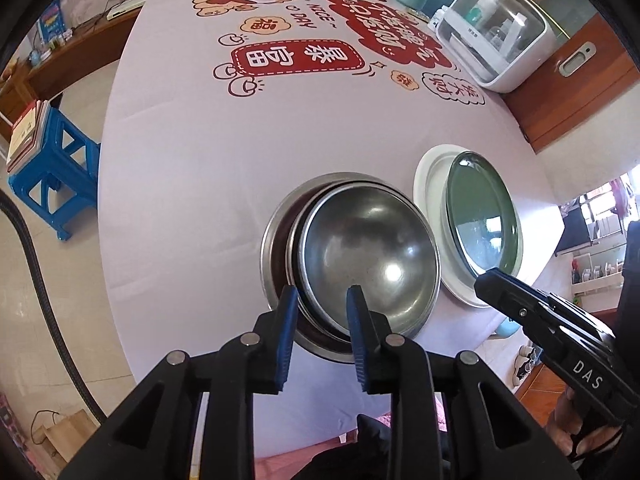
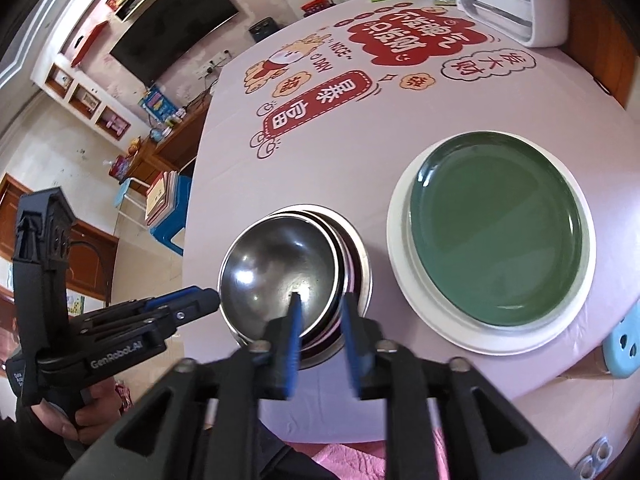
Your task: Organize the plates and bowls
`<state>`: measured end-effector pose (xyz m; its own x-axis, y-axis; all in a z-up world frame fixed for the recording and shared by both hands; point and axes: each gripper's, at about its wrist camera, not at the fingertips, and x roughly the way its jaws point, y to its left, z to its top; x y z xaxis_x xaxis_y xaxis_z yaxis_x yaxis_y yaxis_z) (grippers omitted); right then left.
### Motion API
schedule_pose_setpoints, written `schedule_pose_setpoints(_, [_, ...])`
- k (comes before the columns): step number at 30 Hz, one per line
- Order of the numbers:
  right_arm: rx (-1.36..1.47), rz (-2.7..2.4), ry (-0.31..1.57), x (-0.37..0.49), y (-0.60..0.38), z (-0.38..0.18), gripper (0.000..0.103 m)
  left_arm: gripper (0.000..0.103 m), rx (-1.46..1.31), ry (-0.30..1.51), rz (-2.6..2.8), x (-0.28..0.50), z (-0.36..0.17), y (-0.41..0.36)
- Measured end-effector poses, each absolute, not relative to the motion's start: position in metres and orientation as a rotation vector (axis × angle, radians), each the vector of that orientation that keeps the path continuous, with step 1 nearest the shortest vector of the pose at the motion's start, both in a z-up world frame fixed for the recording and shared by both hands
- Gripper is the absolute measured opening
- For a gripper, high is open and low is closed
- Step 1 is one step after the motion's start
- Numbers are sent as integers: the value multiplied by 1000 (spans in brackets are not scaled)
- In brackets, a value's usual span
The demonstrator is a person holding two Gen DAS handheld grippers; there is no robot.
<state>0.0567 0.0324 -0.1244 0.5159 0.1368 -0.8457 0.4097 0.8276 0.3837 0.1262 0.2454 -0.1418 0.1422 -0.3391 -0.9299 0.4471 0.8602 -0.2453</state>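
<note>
Steel bowls (image 1: pixel 368 252) are shown nested upright, the top one tilted off-centre within the stack, near the counter (image 1: pixel 200 152) edge. Just beside them, a green plate (image 2: pixel 496 228) is seen stacked on a white plate (image 2: pixel 404 276).

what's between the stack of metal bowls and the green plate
Only the white plate's rim and a strip of tablecloth, clearest in the right wrist view.

Just ahead of the fingers, the nested steel bowls (image 1: pixel 368 248) shine, polished metal with bright glare. Beside them, the green plate (image 2: pixel 496 228) looks glossy glazed ceramic on a smooth white plate (image 2: pixel 404 248). The printed tablecloth (image 1: pixel 192 168) is matt (faintly creased).
</note>
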Motion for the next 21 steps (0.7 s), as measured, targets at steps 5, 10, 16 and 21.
schedule_pose_setpoints(5, [642,-191,1044,57,29,-130,53,26,89,1309,-570,131,-142,251])
schedule_pose_setpoints(10, [664,-203,1072,61,27,-136,67,27,73,1317,-563,135,-147,254])
schedule_pose_setpoints(16, [685,-206,1109,66,27,-144,71,28,67,1335,-556,142,-154,255])
schedule_pose_setpoints(21, [731,-223,1150,69,22,-156,72,32,71,1364,-570,150,-164,253])
